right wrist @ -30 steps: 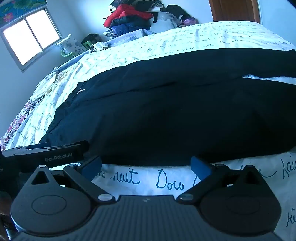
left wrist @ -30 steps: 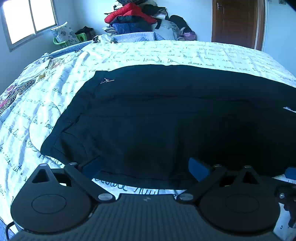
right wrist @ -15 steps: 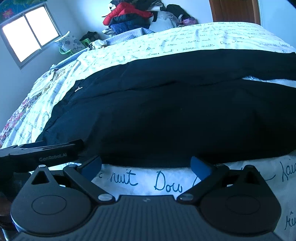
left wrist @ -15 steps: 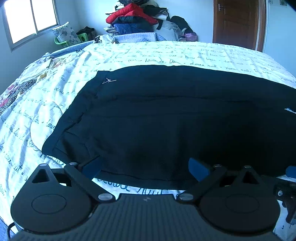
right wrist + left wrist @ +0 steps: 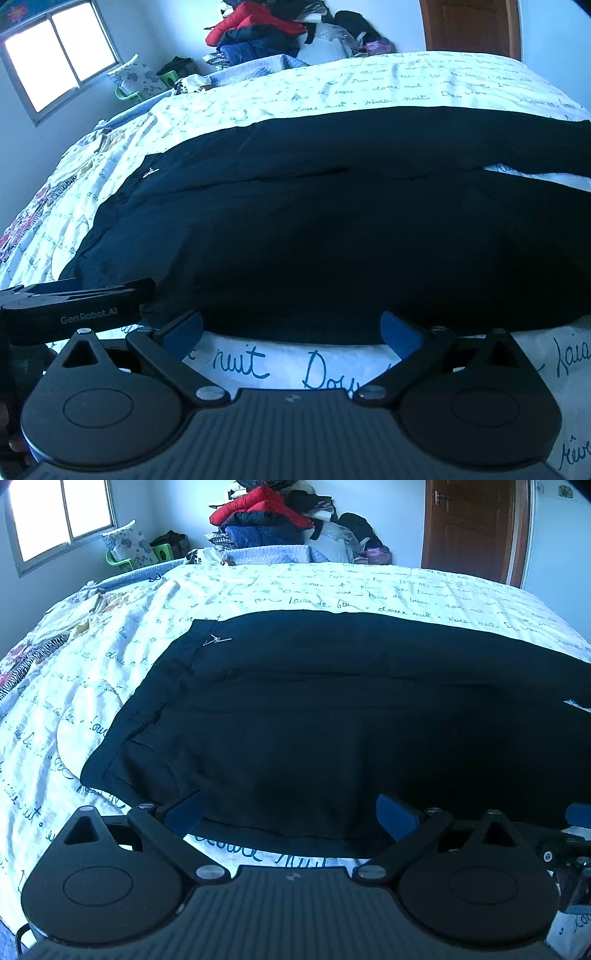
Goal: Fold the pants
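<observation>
The pants [image 5: 332,720] lie spread flat on the bed [image 5: 295,587], dark fabric against a white cover printed with blue handwriting, waistband toward my left where a small pale mark [image 5: 216,640] shows near the far corner, and the legs running off to my right. In the right wrist view a sliver of the white cover shows between the two legs far out on the right, so they lie side by side rather than stacked; I judge no fold has been made yet, though the fabric is so dark that I could be missing a crease. My left gripper [image 5: 291,812] hangs over the near edge of the pants close to the waistband end, its blue pads wide apart with nothing between them. My right gripper [image 5: 291,326] sits just short of the near hem line, over the printed cover, jaws likewise spread and empty. The whole job looks ahead of me: bring one leg over the other, then fold along the length. Beyond the bed, a heap of clothes [image 5: 266,513] is piled against the far wall, with a window [image 5: 61,515] at left and a wooden door [image 5: 469,528] at right.
</observation>
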The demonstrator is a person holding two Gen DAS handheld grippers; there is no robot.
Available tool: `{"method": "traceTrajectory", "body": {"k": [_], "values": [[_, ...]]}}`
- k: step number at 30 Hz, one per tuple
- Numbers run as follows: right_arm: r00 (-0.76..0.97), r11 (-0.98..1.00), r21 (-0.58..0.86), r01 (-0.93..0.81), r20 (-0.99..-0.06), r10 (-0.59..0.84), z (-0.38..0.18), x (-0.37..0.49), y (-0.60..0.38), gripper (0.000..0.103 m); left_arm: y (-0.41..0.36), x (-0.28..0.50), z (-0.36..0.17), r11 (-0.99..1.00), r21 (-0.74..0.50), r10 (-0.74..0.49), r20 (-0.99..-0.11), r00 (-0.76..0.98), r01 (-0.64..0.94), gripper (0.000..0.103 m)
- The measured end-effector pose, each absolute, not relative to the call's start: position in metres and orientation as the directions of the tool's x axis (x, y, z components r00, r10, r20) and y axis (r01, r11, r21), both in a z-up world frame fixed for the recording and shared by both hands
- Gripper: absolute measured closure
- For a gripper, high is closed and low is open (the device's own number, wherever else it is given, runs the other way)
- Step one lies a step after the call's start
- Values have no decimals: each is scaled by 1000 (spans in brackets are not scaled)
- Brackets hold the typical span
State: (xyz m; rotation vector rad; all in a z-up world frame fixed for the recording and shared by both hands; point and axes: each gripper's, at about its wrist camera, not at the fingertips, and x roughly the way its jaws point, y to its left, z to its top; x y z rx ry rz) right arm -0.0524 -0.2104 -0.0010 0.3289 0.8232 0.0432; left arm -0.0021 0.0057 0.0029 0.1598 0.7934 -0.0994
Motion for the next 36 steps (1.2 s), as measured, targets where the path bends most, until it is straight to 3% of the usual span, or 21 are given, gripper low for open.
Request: {"method": "traceTrajectory", "body": {"k": [14,18,23,28,32,36], "values": [[684,970,242,4,-708,174,13,-19,-199,0,31,32,20,991,79,-21,-689,725,104,3],[733,976,200,-89,-650,200,27,2,-196,0,43,53,26,995,62,-11,-691,722,74,3],[780,951,10,-308,-570,259,39,52,-185,0,56,80,28,998,59,23,-688,725,24,2],[816,917,-153,-370,-526,241,49,103,-171,0,61,101,26,993,115,90,-685,723,-15,2],[766,876,-93,-472,-535,356,52,143,-169,0,63,115,21,990,140,116,-691,713,-25,2],[631,856,135,-499,-620,466,42,196,-175,0,63,129,16,986,162,134,-698,703,-27,2]]}}
